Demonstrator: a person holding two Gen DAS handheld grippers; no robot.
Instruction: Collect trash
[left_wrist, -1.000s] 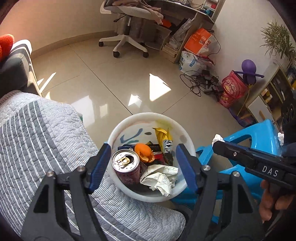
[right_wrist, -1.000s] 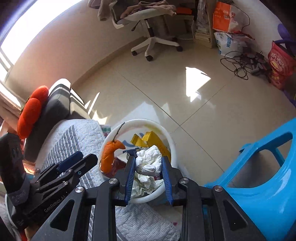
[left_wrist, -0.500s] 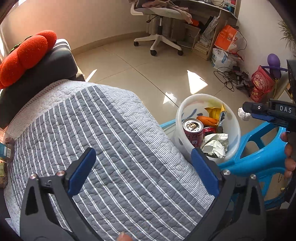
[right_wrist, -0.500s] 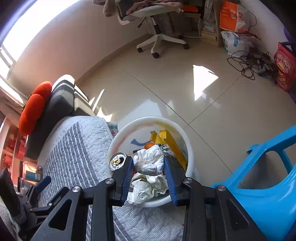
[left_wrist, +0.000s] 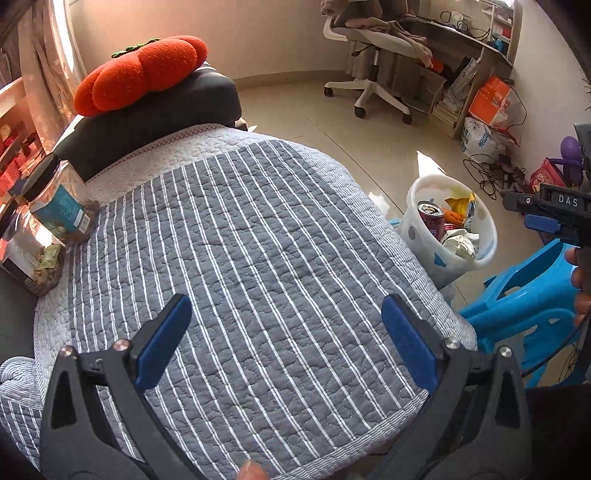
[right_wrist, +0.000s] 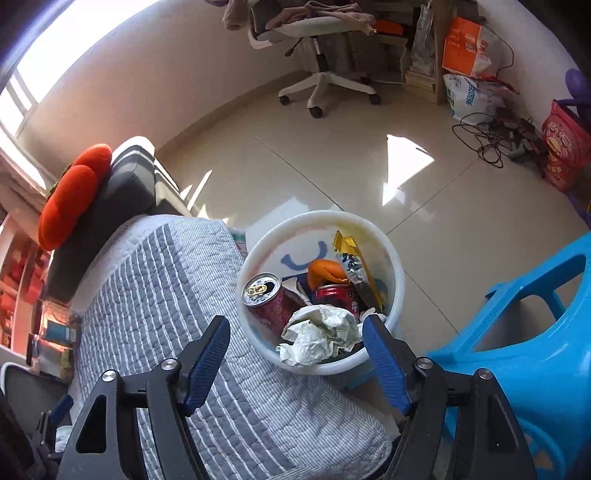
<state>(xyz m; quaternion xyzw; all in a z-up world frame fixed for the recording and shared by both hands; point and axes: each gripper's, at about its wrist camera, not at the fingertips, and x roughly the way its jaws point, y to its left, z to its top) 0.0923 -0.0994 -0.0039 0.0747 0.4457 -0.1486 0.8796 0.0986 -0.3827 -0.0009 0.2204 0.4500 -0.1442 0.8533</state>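
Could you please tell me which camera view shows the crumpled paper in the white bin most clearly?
The right wrist view: the crumpled paper lies close, seen from above. The left wrist view shows it small, far to the right.

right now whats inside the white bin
In the white bin: an opened can, a red can, crumpled paper, orange peel and a yellow wrapper. Anything beneath them is hidden.
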